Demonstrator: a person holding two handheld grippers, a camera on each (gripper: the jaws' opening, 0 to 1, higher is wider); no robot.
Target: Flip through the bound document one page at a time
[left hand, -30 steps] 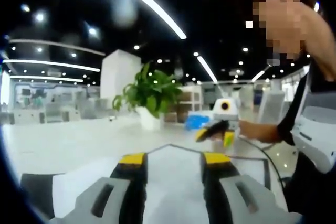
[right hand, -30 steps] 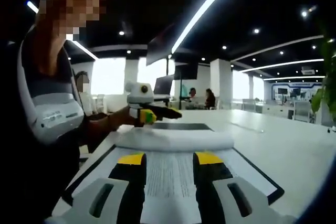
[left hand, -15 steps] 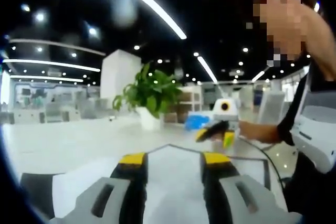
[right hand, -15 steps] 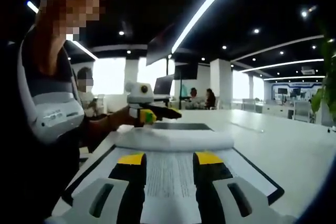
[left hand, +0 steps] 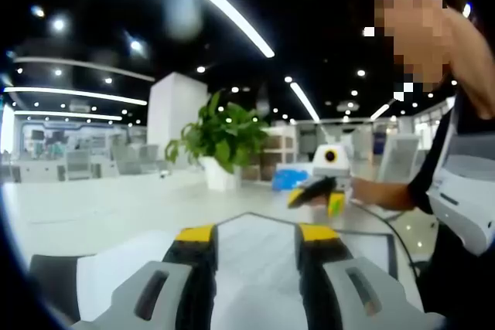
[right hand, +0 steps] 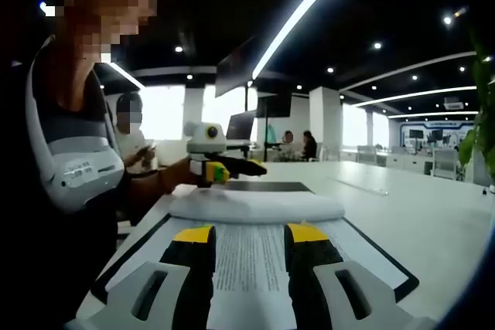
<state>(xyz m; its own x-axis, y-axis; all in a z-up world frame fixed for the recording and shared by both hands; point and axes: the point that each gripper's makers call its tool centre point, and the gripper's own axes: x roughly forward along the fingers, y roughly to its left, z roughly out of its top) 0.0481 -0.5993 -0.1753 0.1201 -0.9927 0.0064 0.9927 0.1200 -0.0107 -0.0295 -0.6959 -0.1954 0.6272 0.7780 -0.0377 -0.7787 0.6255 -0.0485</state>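
Down at six o'clock in both views, the left gripper (left hand: 257, 233) and right gripper (right hand: 250, 233) hover with jaws apart over the open white bound document (right hand: 251, 264) lying on the pale tabletop (right hand: 418, 226), potted green plant (left hand: 222, 138) beyond.

Matt white paper document (right hand: 249, 256) — smooth, glossy white table (right hand: 402, 218)
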